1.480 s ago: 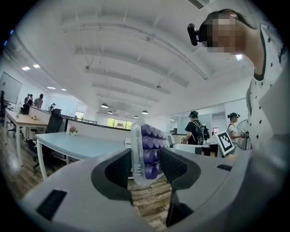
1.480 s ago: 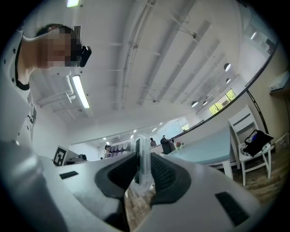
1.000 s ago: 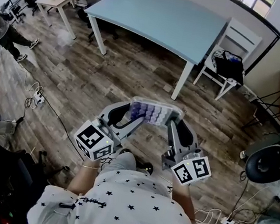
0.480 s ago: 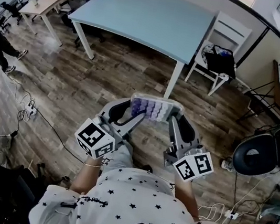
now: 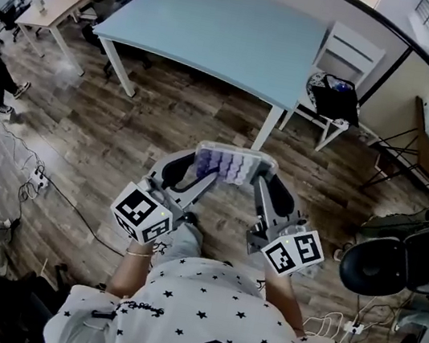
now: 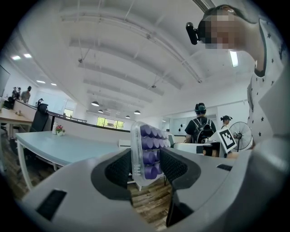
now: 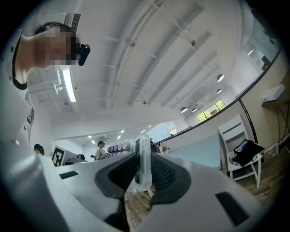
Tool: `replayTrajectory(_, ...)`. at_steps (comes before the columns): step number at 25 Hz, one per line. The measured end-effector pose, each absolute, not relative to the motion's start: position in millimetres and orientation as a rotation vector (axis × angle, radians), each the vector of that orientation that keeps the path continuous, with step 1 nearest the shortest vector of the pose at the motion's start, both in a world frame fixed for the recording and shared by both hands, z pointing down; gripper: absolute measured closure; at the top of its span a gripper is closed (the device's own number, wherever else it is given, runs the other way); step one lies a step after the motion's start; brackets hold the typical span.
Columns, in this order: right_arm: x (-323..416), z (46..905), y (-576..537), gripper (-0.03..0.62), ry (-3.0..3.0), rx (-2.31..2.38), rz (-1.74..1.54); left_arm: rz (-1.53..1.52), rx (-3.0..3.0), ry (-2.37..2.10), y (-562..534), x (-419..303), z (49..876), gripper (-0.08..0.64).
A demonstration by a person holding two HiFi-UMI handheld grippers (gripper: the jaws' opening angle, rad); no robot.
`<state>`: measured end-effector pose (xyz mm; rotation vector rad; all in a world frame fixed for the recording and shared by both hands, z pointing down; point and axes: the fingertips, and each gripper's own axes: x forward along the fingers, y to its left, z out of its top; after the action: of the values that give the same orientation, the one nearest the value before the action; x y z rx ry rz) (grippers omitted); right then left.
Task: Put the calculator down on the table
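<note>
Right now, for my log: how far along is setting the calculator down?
Done: the clear-cased calculator with purple keys is lifted. In hand: the left gripper and right gripper clamp it over the wood floor, short of the light blue table. Left: set it on that table.

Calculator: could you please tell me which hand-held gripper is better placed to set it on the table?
Left, marginally: the left hand-held gripper and right hand-held gripper both clamp the calculator, but the blue table lies mostly ahead-left.
</note>
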<state>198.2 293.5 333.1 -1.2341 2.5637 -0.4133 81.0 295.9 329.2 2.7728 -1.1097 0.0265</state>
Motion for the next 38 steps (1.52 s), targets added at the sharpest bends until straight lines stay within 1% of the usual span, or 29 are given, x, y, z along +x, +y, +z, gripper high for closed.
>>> replayTrajectory(13, 118.1, 331.5, 234.7, 0.500, 2.595, -1.210, -0.440, 0.005, 2.765, -1.141, 240.5, 1.1, 328.1, 0.359)
replayTrajectory(22, 76.2, 336.9, 188.1, 0.500, 2.618, -1.209, -0.461, 0.002, 2.740, -1.156, 195.5, -40.5, 334.9, 0.359)
replayTrajectory(30, 47.3, 343.1, 169.9, 0.500, 2.622, -1.238, -0.459, -0.013, 2.740, -1.136, 176.0, -69.5, 342.5, 0.359)
replayTrajectory(38, 41.3, 349.3, 163.8, 0.500, 2.605, -1.251, -0.469, -0.009, 2.754, -1.111, 168.2, -75.4, 347.5, 0.359)
